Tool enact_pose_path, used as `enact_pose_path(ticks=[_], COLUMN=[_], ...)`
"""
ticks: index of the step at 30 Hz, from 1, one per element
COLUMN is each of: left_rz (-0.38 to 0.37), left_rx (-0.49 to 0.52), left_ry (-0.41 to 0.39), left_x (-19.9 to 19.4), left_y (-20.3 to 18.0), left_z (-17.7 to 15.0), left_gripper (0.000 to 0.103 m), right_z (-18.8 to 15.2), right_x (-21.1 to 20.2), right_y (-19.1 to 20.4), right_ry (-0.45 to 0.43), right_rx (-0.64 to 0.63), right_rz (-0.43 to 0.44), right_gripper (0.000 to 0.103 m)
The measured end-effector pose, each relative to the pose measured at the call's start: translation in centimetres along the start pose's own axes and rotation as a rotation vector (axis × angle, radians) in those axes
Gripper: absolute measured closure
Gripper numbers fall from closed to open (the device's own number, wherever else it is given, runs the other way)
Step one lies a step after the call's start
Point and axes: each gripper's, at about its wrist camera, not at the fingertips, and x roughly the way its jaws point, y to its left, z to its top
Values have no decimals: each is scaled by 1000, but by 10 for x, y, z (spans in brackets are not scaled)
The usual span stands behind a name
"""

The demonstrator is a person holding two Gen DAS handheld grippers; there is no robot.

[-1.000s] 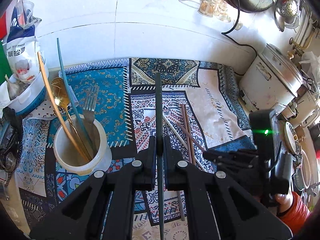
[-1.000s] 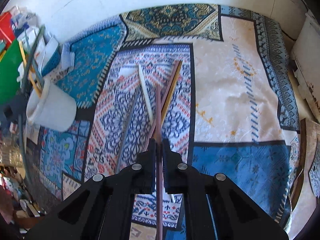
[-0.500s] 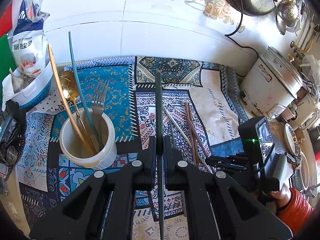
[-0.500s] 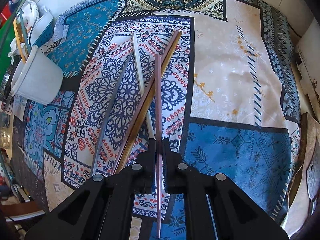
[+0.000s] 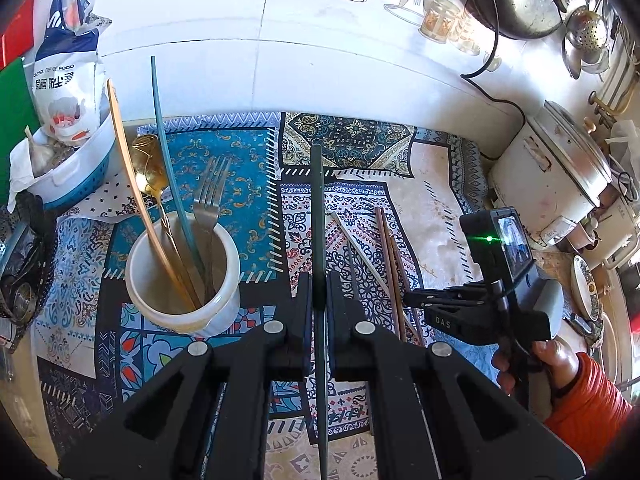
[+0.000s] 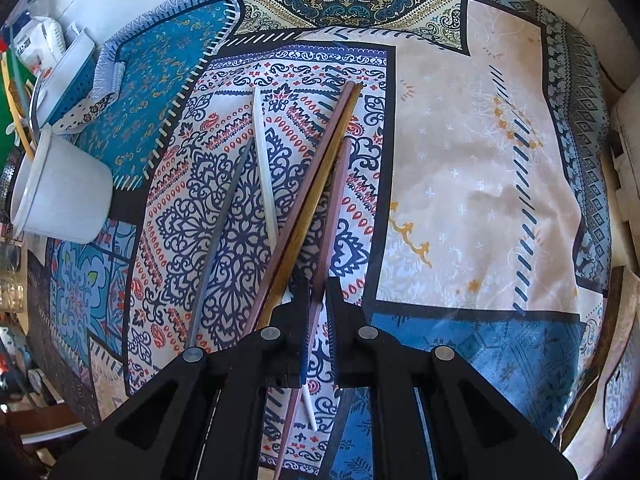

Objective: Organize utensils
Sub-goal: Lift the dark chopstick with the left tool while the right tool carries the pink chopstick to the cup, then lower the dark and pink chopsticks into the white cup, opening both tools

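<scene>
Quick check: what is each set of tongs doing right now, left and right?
Left tongs: shut on the dark green chopstick.
Right tongs: slightly open around the pinkish-brown chopstick, which lies on the cloth.

A patchwork-patterned cloth (image 5: pixel 424 184) in blue, cream and navy is spread over the counter at the centre of the frame. A white tiled wall (image 5: pixel 248 40) is seen across the top. A white rice cooker (image 5: pixel 556 176) is set at the right edge, and a food bag (image 5: pixel 64 64) is propped at the upper left.

cup (image 5: pixel 224 312): white | cloth (image 6: pixel 460 184): blue-cream patchwork | chopstick (image 5: pixel 319 208): dark green
</scene>
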Motion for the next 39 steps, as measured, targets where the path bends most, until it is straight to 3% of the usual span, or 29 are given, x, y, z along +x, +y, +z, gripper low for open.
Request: enact_pose_path(ticks=[8, 18, 31, 39], left_rz=[4, 7, 66, 113], left_rx=[-4, -15, -39, -77], left_ry=[-15, -74, -233, -325], left_x=[-5, -23, -67, -86], left_y=[2, 6, 32, 58], left_z=[5, 15, 40, 59], left_gripper=[98, 98, 98, 98], right_z=[-11, -36, -5, 23], right_x=[-10, -86, -161, -169], right_y=[-3, -2, 55, 107], right_ry=[-50, -240, -501, -550], right_rx=[23, 55, -2, -72], right_rz=[8, 30, 122, 201], right_gripper=[97, 97, 97, 97])
